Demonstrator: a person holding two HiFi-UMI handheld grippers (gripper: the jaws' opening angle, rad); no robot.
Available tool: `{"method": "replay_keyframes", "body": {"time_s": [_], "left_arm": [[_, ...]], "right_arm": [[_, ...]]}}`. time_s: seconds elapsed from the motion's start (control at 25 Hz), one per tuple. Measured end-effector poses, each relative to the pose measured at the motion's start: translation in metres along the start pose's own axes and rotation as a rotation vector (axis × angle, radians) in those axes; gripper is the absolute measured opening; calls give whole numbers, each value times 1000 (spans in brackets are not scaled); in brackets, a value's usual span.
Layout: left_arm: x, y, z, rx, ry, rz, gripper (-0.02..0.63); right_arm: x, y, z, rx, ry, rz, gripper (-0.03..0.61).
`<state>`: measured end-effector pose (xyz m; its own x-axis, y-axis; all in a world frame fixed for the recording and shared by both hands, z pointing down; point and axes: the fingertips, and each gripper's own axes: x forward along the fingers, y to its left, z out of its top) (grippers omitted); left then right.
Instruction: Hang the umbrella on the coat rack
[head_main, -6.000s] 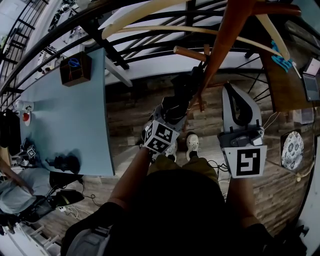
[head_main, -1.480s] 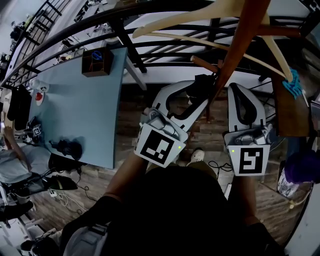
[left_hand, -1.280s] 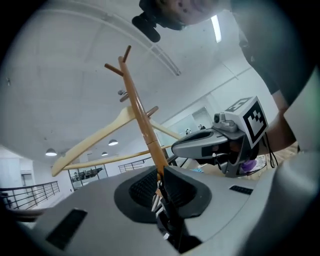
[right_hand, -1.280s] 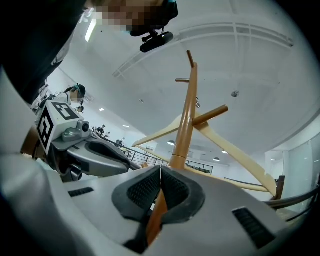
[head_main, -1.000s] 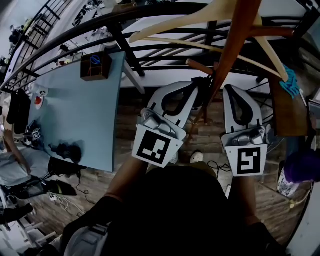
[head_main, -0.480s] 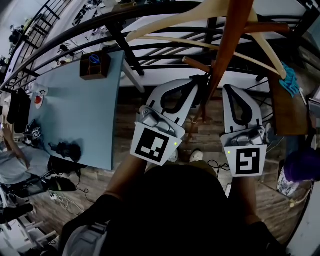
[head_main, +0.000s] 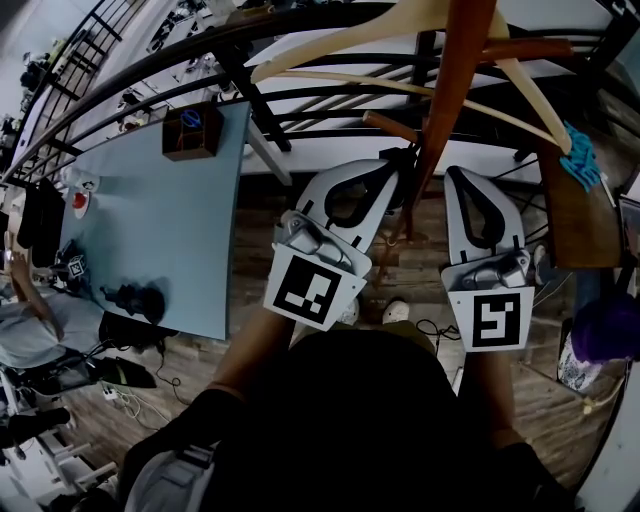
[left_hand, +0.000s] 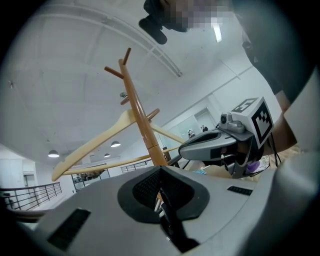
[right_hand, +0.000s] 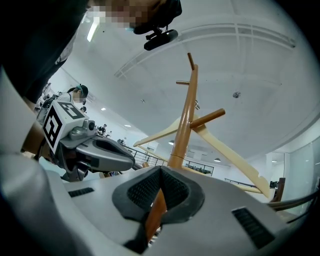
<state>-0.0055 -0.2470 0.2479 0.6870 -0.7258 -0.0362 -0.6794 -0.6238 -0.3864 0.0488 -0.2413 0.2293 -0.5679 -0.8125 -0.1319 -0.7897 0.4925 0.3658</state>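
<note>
The brown wooden coat rack (head_main: 452, 95) rises between my two grippers, and one of its pegs (head_main: 388, 124) juts out left just beyond the left jaws. My left gripper (head_main: 392, 172) is shut on a black part of the umbrella (head_main: 403, 164), held up close under that peg. In the left gripper view the black piece (left_hand: 170, 216) runs through the closed jaws of the left gripper (left_hand: 160, 169). The rest of the umbrella is hidden beneath the gripper. My right gripper (head_main: 462, 178) (right_hand: 161, 170) is shut and holds nothing, just right of the pole (right_hand: 183, 125).
Pale wooden hangers (head_main: 330, 42) hang on the rack overhead. A light blue table (head_main: 150, 230) with a brown box (head_main: 190, 130) stands at the left, and black railings (head_main: 300, 100) run behind. A wooden desk (head_main: 572, 215) and a purple object (head_main: 605, 325) are at the right.
Six seconds ago the left gripper was low with the umbrella hanging toward the floor; it has since risen to the peg's height. Over the last second both grippers have barely shifted.
</note>
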Motion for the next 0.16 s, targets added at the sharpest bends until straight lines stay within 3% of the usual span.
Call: {"method": "replay_keyframes", "body": {"time_s": [0.16], "left_arm": [[-1, -2, -2, -3, 5, -5, 11]], "right_arm": [[-2, 3, -3, 2, 8, 1, 29]]}}
